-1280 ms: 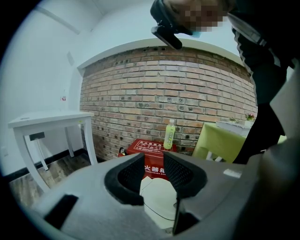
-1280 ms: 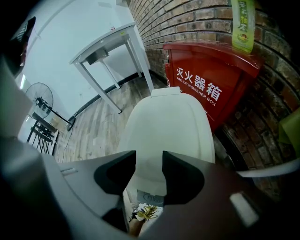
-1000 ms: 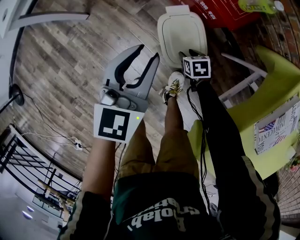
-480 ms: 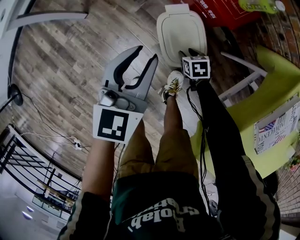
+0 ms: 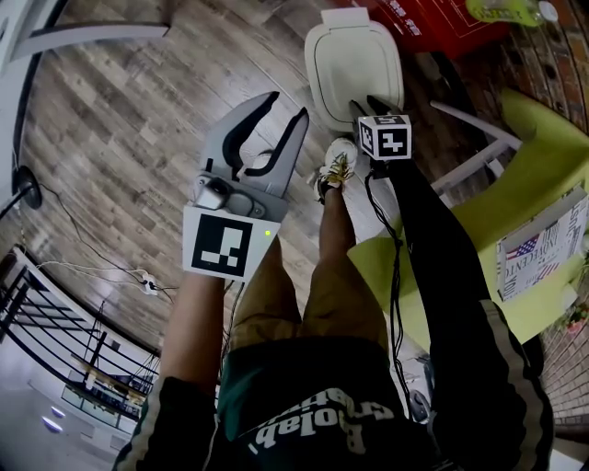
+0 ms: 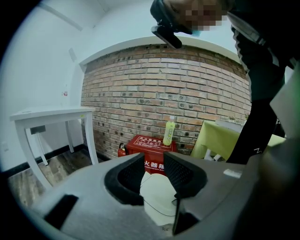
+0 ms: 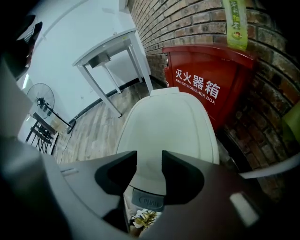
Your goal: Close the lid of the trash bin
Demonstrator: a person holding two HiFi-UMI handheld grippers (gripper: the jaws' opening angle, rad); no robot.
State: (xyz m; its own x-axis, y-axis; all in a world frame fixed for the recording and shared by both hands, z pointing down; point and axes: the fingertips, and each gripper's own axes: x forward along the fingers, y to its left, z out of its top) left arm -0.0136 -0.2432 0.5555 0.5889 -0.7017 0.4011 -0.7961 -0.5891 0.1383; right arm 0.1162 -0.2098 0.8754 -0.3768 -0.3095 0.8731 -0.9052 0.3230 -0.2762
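Plank floor [image 5: 120,129]; red box [image 5: 433,23] beyond trash bin lid [image 5: 354,64] partly off-frame

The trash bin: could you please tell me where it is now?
In the head view, the trash bin stands top centre on the wooden floor, in front of the red box, just beyond the person's shoe.

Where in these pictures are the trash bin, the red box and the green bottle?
trash bin [image 7: 166,126], right gripper view, middle of its white lid.
red box [image 7: 206,93], right gripper view, its front face.
green bottle [image 6: 168,132], left gripper view, its body.
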